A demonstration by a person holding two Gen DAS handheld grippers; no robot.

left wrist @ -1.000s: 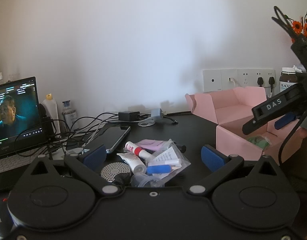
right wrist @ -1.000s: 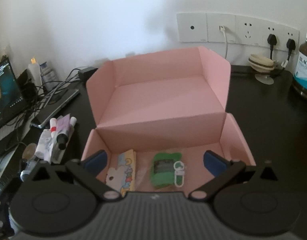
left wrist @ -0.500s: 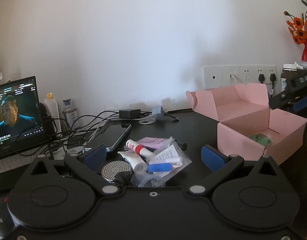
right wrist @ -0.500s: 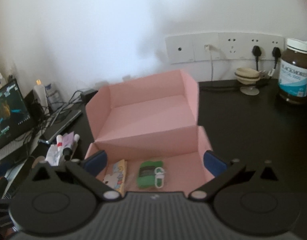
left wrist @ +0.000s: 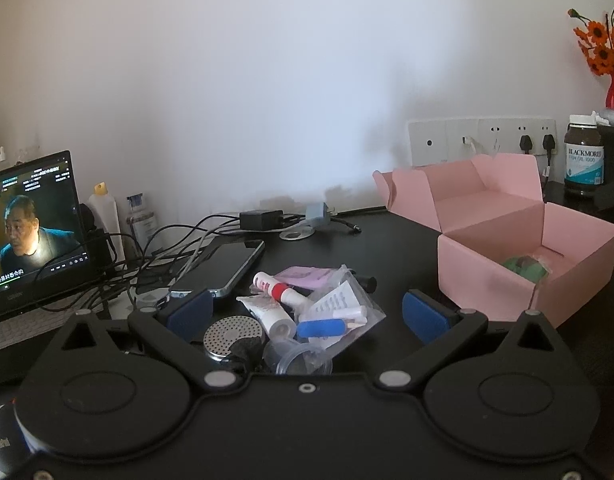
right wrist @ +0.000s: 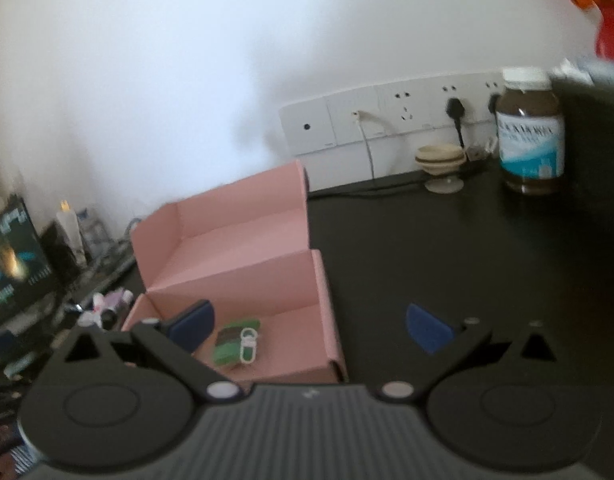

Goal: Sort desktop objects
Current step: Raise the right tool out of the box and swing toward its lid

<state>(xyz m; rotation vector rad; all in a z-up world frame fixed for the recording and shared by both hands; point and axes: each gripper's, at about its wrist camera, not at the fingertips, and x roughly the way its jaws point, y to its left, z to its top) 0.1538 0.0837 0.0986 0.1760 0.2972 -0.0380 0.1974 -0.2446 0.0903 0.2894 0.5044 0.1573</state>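
Observation:
An open pink box point(left wrist: 487, 280) stands on the black desk, also in the right wrist view point(right wrist: 243, 264). A green pouch with a white clip point(right wrist: 237, 340) lies inside it. My left gripper point(left wrist: 307, 312) is open and empty, hovering just behind a pile of small items: a white tube with a red band point(left wrist: 279, 290), a clear bag with a blue piece point(left wrist: 339, 316), a round metal mesh disc point(left wrist: 233, 336) and a purple packet point(left wrist: 307, 276). My right gripper point(right wrist: 311, 326) is open and empty, above the box's right front corner.
A phone point(left wrist: 227, 264) and tangled cables point(left wrist: 163, 248) lie left of the pile, beside a lit laptop point(left wrist: 31, 228). A brown supplement bottle point(right wrist: 531, 136), a small cream dish point(right wrist: 441, 160) and wall sockets point(right wrist: 387, 116) are at the back right. Orange flowers in a red vase point(left wrist: 611, 60) stand far right.
My right gripper has drawn back and swung right, away from inside the box, and has left the left wrist view. The left gripper has hardly moved.

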